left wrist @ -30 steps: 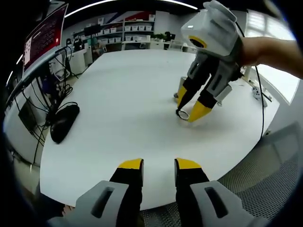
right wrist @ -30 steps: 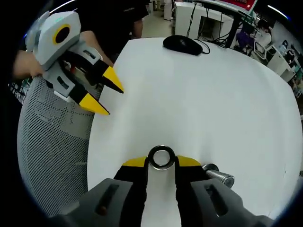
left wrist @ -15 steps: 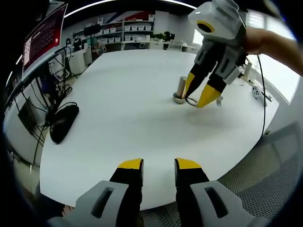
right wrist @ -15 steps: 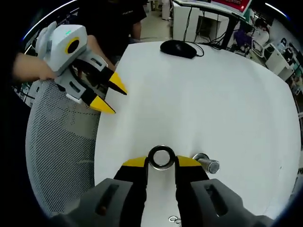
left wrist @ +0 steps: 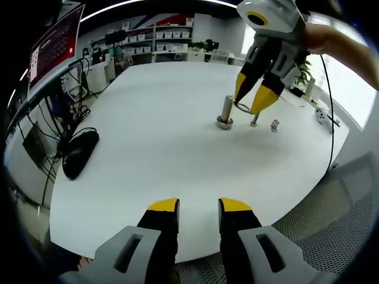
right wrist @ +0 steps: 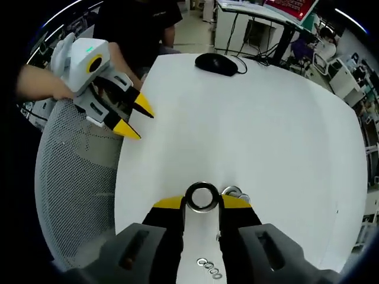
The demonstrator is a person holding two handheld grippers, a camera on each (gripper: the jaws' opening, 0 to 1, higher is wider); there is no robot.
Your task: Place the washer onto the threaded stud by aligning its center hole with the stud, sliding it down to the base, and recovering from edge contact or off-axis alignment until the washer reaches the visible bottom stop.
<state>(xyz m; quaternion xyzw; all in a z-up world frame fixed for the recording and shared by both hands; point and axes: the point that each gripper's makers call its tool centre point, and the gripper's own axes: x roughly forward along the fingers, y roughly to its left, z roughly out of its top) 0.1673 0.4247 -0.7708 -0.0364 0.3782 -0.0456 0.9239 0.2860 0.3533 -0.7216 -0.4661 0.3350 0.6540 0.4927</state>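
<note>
Resting at the far left of the white table in the left gripper view, a black computer mouse lies near the edge with cables trailing off behind it. At the bottom of that view the left claw hovers above the table's near edge, its yellow-tipped jaws parted with nothing between them. Further right, the threaded stud stands upright on its nut base, well apart from the left claw. Just above and to the right of the stud's top hangs the right claw, clamped on the washer, which sits close beside the stud's upper end; whether they touch I cannot tell. A small bolt and another bit of hardware lie on the table right of the stud.

In the right gripper view, the washer is pinched flat between the jaws, with the stud's top just to its right. Spare washers lie on the table below.
</note>
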